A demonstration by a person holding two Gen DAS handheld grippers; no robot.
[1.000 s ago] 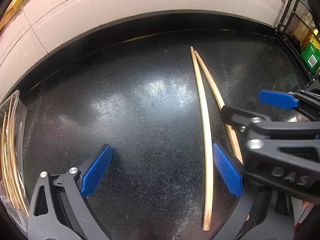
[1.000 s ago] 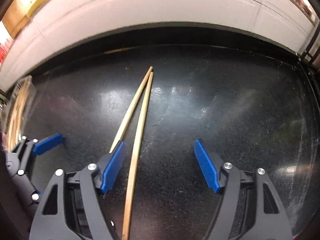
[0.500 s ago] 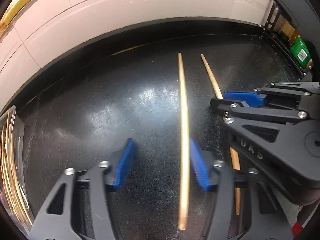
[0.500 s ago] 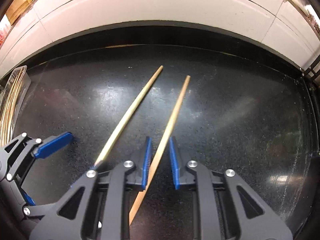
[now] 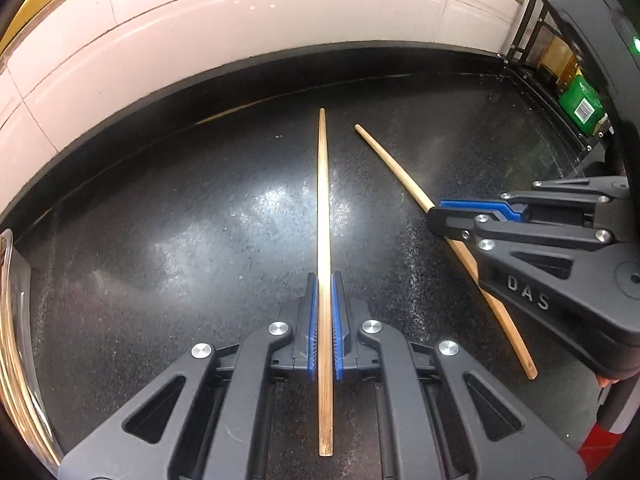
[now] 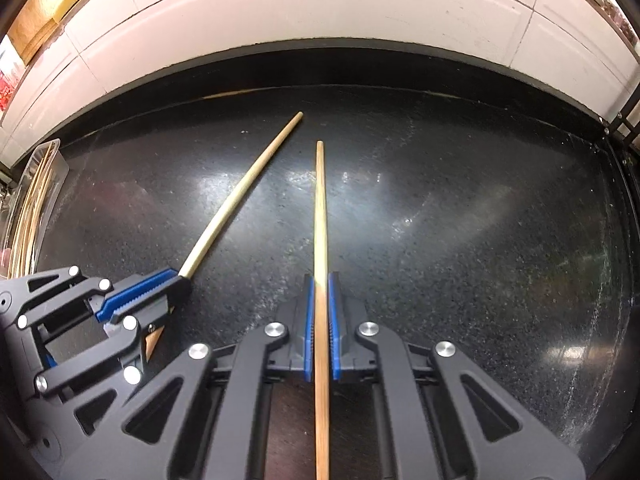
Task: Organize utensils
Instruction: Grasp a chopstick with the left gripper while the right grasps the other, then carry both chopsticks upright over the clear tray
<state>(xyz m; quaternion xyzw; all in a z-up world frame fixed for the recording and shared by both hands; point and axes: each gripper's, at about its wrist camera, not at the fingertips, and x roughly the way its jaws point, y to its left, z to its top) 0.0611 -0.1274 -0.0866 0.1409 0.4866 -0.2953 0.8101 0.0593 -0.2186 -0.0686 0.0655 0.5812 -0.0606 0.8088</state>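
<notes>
Left gripper [image 5: 325, 280] pinching one chopstick [image 5: 323, 200]; right gripper [image 6: 319, 280] pinching other chopstick [image 6: 319, 208], both just above black countertop [image 6: 460, 220]. Lift level, tips apart, carry toward clear container [image 5: 14, 320] at far left, avoid crossing sticks.

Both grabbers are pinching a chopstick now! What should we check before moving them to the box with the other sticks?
1. Left gripper shut on left chopstick: ok.
2. Right gripper shut on right chopstick: ok.
3. Chopsticks apart, not crossed: ok.
4. Each stick centred between its blue pads: ok.
5. Sticks lifted off the black counter: cannot tell.
6. Clear container at far left has room: cannot tell; it already holds sticks.
</notes>
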